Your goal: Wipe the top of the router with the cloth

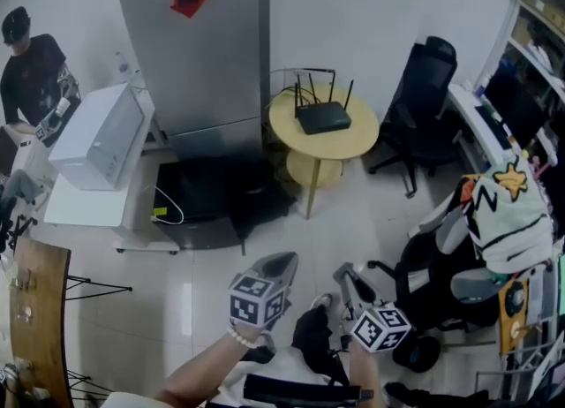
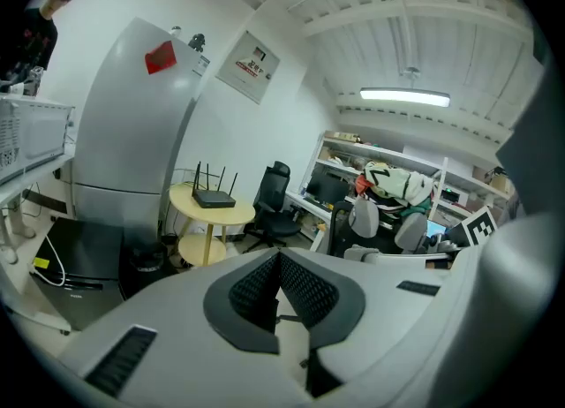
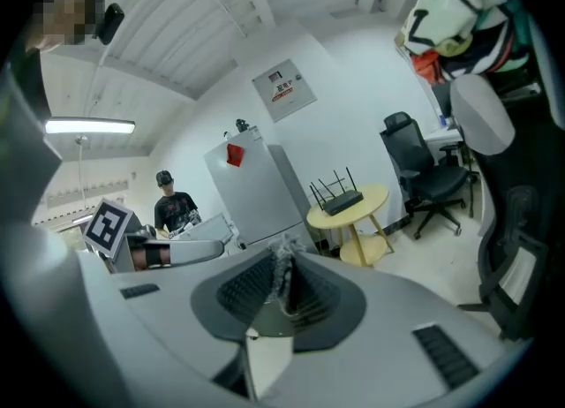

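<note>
While both grippers hung low over the floor (image 1: pixel 353 221), well apart from the round yellow table (image 1: pixel 353 141), the router (image 1: pixel 322 117) stood near the middle of that table's top. The left gripper (image 2: pixel 278 260) had its jaws pressed together with nothing between them. The right gripper (image 3: pixel 284 265) had its jaws closed on a grey cloth (image 3: pixel 282 252) (a frayed edge stuck out at the tips). The table stood just beside a grey refrigerator (image 1: pixel 207 53), and a black office chair (image 1: pixel 424 106) was near its other side.
</note>
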A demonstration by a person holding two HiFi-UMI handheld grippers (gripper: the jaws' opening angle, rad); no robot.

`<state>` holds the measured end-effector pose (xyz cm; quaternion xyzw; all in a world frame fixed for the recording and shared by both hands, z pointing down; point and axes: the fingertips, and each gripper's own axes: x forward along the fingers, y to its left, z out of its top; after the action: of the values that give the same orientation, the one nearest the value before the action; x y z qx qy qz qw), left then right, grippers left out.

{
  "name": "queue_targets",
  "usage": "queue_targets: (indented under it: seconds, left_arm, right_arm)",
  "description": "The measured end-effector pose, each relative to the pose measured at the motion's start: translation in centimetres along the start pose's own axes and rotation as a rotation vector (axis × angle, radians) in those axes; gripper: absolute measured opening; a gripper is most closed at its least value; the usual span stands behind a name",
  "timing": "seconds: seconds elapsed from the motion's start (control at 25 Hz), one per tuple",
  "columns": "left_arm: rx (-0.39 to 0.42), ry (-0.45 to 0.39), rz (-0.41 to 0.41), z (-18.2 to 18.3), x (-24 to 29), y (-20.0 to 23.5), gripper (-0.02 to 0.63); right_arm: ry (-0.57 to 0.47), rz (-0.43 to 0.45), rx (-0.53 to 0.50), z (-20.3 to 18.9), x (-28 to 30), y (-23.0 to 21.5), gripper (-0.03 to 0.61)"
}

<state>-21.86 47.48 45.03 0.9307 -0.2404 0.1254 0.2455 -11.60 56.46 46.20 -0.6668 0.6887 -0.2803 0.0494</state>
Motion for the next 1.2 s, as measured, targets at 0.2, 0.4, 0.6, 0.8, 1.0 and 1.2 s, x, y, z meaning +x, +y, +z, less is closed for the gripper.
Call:
queue_targets:
  seconds: [0.2, 0.4, 0.6, 0.8, 1.0, 1.2]
  left_arm:
    - [-0.008, -0.03, 0.076, 3.3, 6.2, 2.6, -0.002]
    - [-0.035, -0.046, 0.138, 7.2, 11.9, 4.5, -0.002]
    - [-0.041, -0.062, 0.2, 10.3, 16.9, 6.2, -0.002]
    - [-0.047, -0.055, 0.239, 11.7, 20.7, 7.0, -0.002]
    - [-0.049, -0.058, 0.259, 13.0, 23.6, 7.9, -0.002]
    - [-0.076, -0.061, 0.259, 13.7, 26.2, 8.5, -0.002]
  right_arm:
    - [0.0, 0.039, -0.011, 4.7, 6.3, -4.7, 0.066]
    - [0.017, 0.1, -0.04, 10.4, 12.5, -8.5, 0.066]
    - [0.063, 0.137, -0.059, 13.8, 17.5, -11.9, 0.066]
    - [0.095, 0.164, -0.051, 15.5, 20.7, -14.7, 0.066]
    - [0.115, 0.19, -0.059, 16.9, 22.9, -16.6, 0.066]
    - [0.157, 0.19, -0.054, 17.2, 24.8, -18.7, 0.066]
